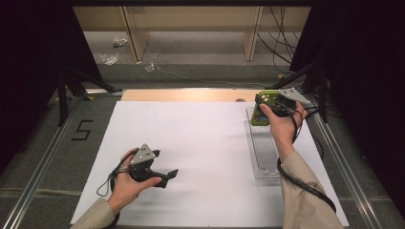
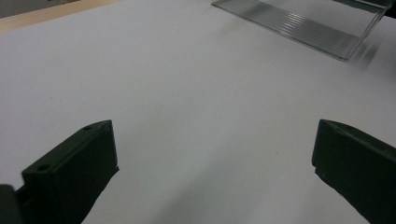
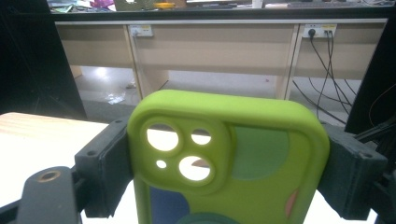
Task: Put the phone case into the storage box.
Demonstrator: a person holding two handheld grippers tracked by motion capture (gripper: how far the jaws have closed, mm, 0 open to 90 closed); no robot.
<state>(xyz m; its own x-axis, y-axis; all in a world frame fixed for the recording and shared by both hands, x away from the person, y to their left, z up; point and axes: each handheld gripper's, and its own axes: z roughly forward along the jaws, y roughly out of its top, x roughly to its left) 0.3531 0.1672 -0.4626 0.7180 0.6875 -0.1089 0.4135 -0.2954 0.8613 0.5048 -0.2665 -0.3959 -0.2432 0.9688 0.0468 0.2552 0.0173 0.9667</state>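
Green and large in the right gripper view, the phone case (image 3: 243, 172) stands upright between the two black jaws, which press on its left and right edges. Its camera cut-outs face the lens, at the upper left of the case. So the right gripper (image 1: 273, 106) is closed on the phone case and holds it.

In the high view this gripper is at the far right part of the counter (image 1: 200, 143), which is covered with a white sheet. The right hand (image 1: 281, 125) wraps the handle from below, the forearm in a beige sleeve (image 1: 301, 191) reaches forward, and a black cable (image 1: 305, 183) trails along the sleeve. The case sits over the far end of a clear plastic tray (image 1: 263, 152) — a long tray with a ribbed bottom, lying just under and behind the gripper toward the person. I cannot tell if the case touches the tray.

The left gripper (image 1: 168, 176) is well apart from all this, at the near left of the counter. The left hand (image 1: 129, 183) holds it low over the white sheet, pointing to the right. In the left gripper view its jaws stand wide apart with bare white sheet between them, and the tray lies far ahead of them, to the right.

Beyond the counter stand wooden furniture legs (image 1: 136, 33) — and loose cables (image 1: 279, 40) lie on the floor.
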